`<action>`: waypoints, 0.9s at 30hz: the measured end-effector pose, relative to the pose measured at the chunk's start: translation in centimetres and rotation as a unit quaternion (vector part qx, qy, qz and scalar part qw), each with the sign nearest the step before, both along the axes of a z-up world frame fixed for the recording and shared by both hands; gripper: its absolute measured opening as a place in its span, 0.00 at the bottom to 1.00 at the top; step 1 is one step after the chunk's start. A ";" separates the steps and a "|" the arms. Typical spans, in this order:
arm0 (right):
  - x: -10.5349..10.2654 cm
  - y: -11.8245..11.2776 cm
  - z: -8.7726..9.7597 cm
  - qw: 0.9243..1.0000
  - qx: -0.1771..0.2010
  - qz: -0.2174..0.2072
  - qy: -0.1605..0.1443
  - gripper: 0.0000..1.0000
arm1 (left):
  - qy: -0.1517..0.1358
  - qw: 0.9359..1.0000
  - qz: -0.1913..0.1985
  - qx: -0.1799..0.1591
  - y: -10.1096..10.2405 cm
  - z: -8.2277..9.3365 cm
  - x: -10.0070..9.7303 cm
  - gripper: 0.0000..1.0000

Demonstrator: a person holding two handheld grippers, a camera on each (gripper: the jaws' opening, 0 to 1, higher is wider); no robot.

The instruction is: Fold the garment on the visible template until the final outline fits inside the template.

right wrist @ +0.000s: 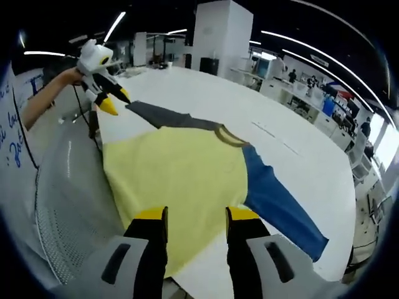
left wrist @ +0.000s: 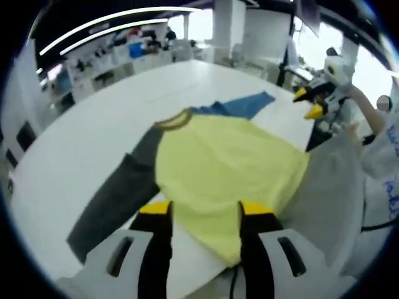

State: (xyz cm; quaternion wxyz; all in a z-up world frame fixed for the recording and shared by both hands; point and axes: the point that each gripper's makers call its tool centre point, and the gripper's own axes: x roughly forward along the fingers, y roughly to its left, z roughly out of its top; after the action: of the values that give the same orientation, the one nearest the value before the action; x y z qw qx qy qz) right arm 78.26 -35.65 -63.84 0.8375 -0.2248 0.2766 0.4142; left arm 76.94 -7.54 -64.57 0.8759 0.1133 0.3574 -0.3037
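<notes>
Tabletop, white, w/ shirt spread flat, yellow body overhanging near edge; no template outline I can make out. Gray sleeve and blue sleeve splayed wide. Left gripper & right gripper: fingers open, empty, above hem. Risk: a one-layer pinch would drag the shirt off the edge.

Left gripper: the garment hem passes behind its right jaw, hidden. Right gripper: the hem is cut off between the jaws. Template outline on the bench: not discernible.
</notes>
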 end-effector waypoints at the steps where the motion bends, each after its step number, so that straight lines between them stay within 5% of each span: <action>1: 0.2 0.0 0.1 1.000 -0.001 0.001 -0.003 0.39 | 0.000 1.000 -0.001 0.000 0.0 0.0 0.1 0.40; 13: 2.2 0.7 1.4 0.999 -0.003 0.007 -0.033 0.57 | -0.021 1.000 -0.017 0.006 -0.5 1.0 2.4 0.55; 27: 5.0 2.0 3.0 0.998 -0.005 0.025 -0.057 0.56 | -0.044 0.998 -0.031 0.025 -0.4 2.0 6.0 0.55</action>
State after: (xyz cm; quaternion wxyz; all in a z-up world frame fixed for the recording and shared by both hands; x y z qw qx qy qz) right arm 83.22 -33.66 -60.83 0.8403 -0.2586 0.2248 0.4201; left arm 82.96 -7.92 -62.53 0.8776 0.1598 0.3225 -0.3167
